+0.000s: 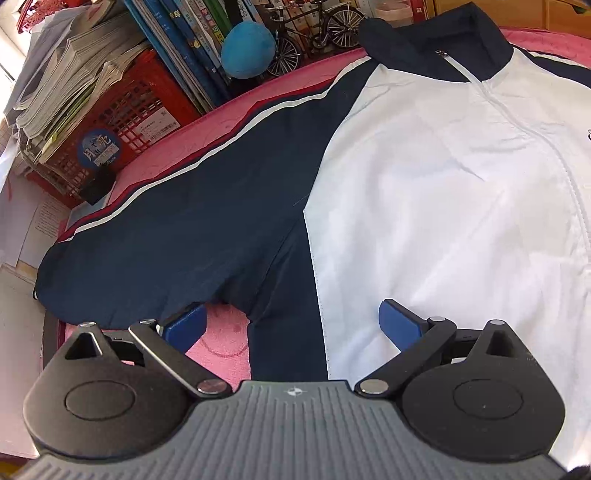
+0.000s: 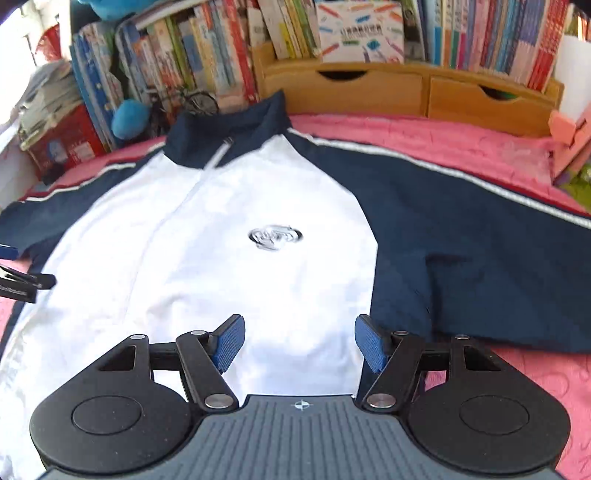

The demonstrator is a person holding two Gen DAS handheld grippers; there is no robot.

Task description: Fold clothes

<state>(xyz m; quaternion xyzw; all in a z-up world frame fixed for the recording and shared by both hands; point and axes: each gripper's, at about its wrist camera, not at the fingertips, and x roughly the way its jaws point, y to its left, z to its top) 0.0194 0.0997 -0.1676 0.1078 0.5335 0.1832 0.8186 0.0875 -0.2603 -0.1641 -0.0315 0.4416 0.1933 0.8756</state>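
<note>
Navy-and-white zip-front nylon jacket (image 2: pixel 236 221) spread flat, collar far from both grippers — left gripper (image 1: pixel 291 325) and right gripper (image 2: pixel 299 341) gaping wide, empty, poised at hem side.

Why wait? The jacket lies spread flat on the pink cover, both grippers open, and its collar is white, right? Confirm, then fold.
Not quite: the collar of the jacket is navy, as the right wrist view shows. The rest stands: spread on the pink cover, left gripper and right gripper open.

A home study corner: crowded books (image 2: pixel 207 55), wooden drawers (image 2: pixel 406 92), model bicycle (image 1: pixel 317 29), pink-covered surface (image 2: pixel 443 140).
</note>
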